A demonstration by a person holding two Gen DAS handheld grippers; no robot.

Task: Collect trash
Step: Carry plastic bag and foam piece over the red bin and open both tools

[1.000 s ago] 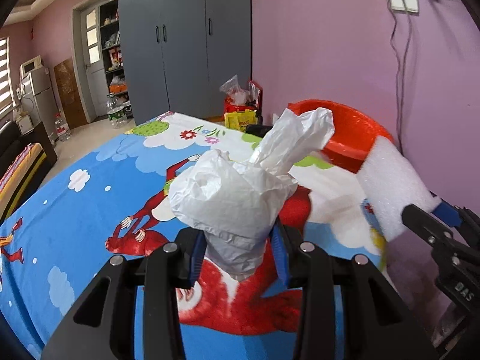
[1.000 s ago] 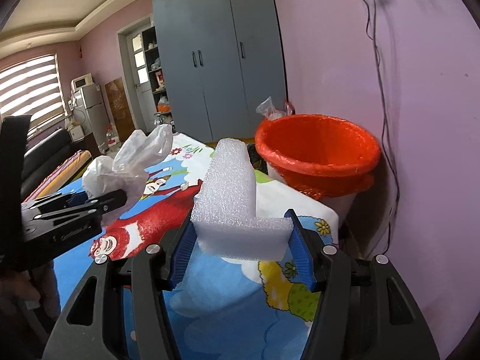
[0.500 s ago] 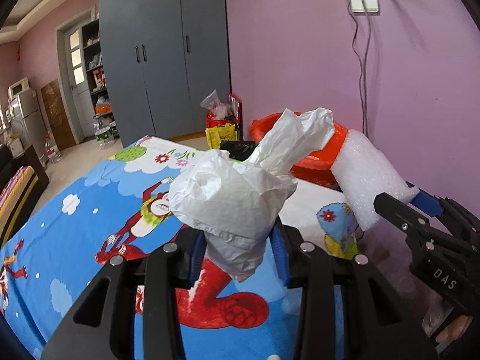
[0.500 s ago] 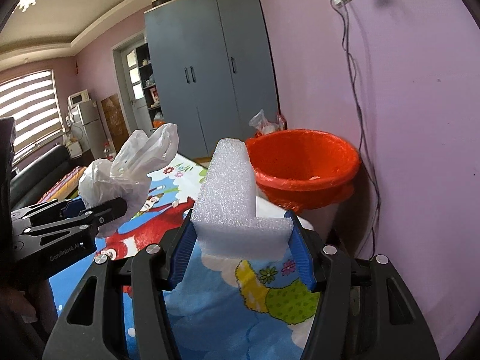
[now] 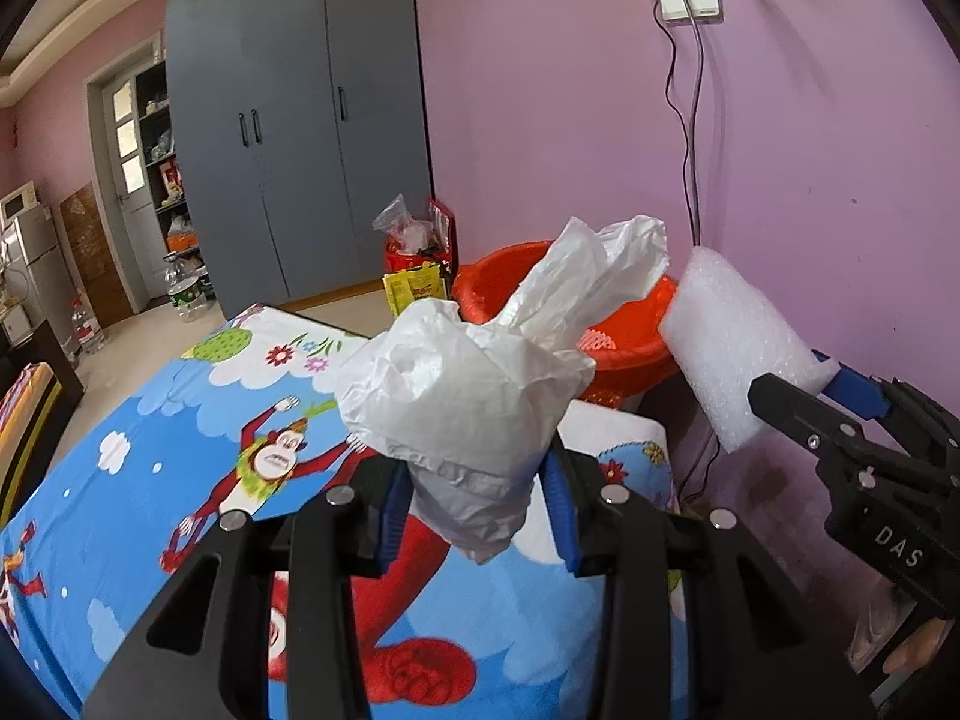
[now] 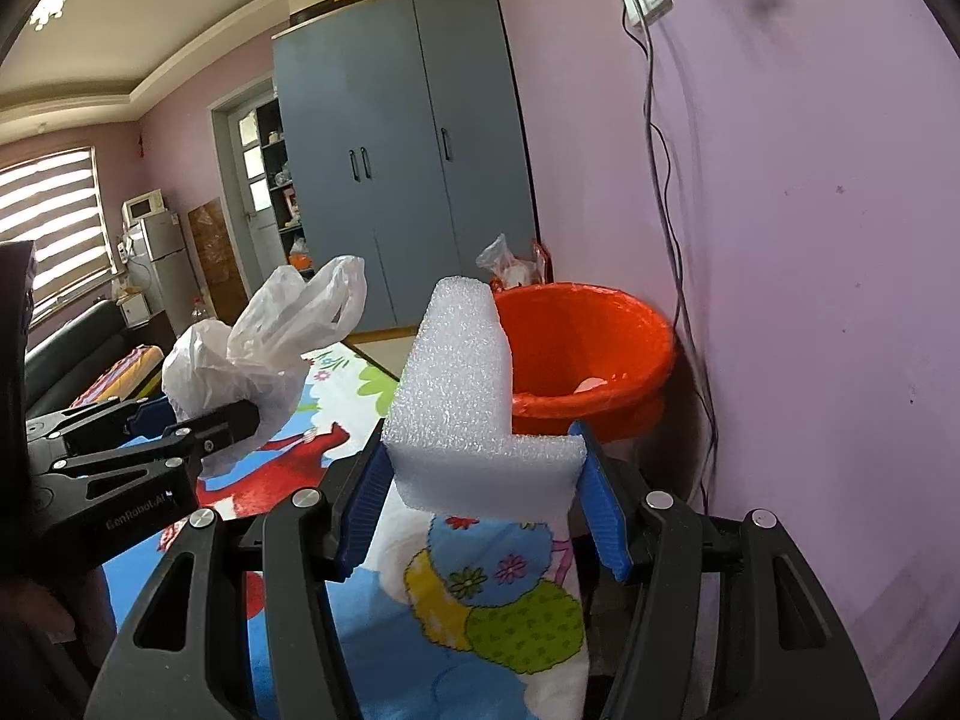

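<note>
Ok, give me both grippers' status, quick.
Left gripper: closed on the crumpled white plastic bag.
Right gripper: closed on the L-shaped white foam piece.

grey wardrobe stands against the far wall, the landmark here. left of it, a doorway opening onto shelves. further left, a small fridge with a microwave on top. water bottles on the floor near its left foot. cartoon-print bedsheet spread in front of it. right of it, cables hang down the purple wall.
</note>
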